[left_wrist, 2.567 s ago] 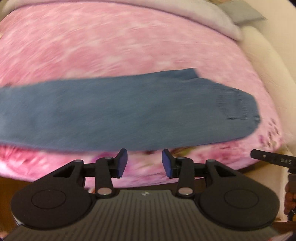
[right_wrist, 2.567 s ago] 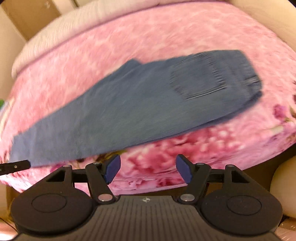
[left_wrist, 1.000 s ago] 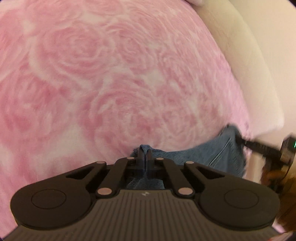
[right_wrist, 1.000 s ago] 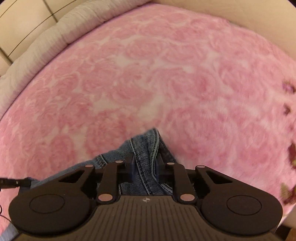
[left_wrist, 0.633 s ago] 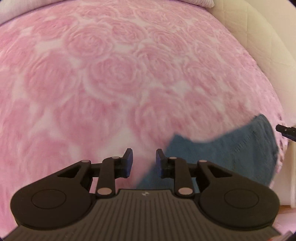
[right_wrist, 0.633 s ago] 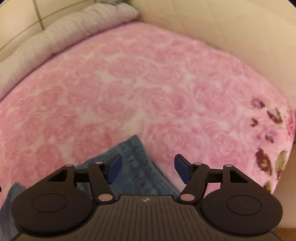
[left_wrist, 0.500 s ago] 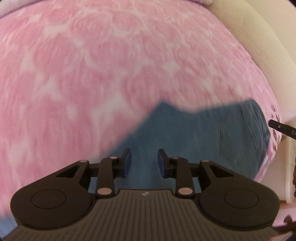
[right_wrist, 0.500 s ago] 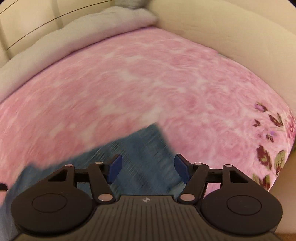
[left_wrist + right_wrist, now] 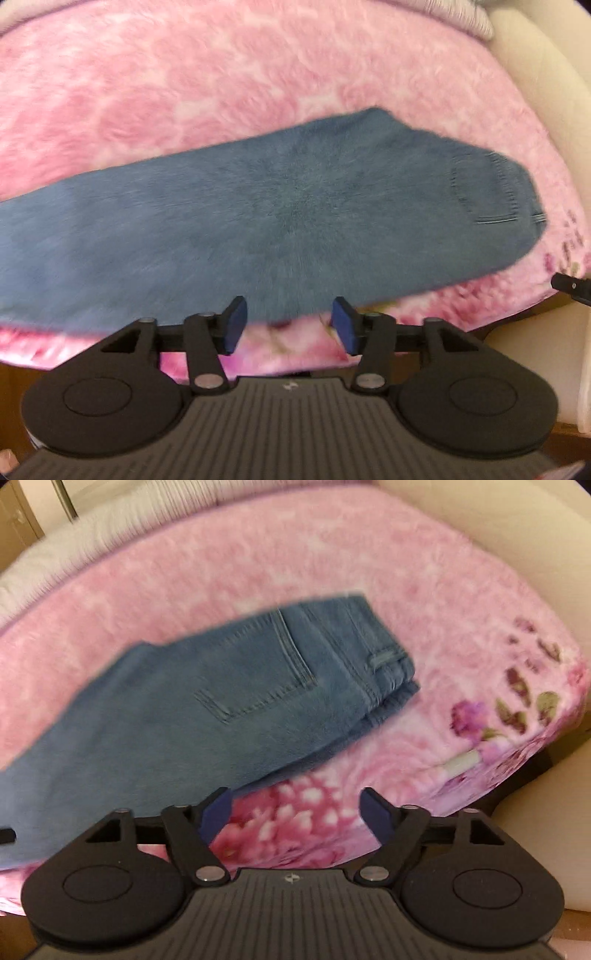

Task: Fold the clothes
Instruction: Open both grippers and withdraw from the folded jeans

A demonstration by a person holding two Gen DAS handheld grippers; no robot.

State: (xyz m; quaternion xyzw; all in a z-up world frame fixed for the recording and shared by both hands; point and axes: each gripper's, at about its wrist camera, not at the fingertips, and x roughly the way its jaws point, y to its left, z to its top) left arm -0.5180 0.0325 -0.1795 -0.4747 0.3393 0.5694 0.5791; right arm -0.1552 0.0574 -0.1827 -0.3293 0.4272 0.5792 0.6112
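A pair of blue jeans [image 9: 258,218] lies flat on the pink rose-patterned blanket [image 9: 221,74], folded lengthwise, with a back pocket [image 9: 484,192] showing at the right end. My left gripper [image 9: 288,325] hovers above the near edge of the jeans, its jaws opening with nothing between them. In the right wrist view the jeans [image 9: 207,709] show the back pocket [image 9: 258,686] and the waistband end [image 9: 388,672]. My right gripper [image 9: 295,812] hangs above the blanket just off the jeans' near edge, jaws opening wide and empty.
The blanket [image 9: 480,627] covers a bed whose near edge drops away below both grippers. A cream padded surface [image 9: 535,74] borders the bed on the right. A grey-white ribbed bolster [image 9: 92,535] runs along the far side. The other gripper's tip [image 9: 572,286] shows at the right edge.
Both grippers let go of the jeans' edge, opened, and pulled back and up. The jeans now lie flat in full view.
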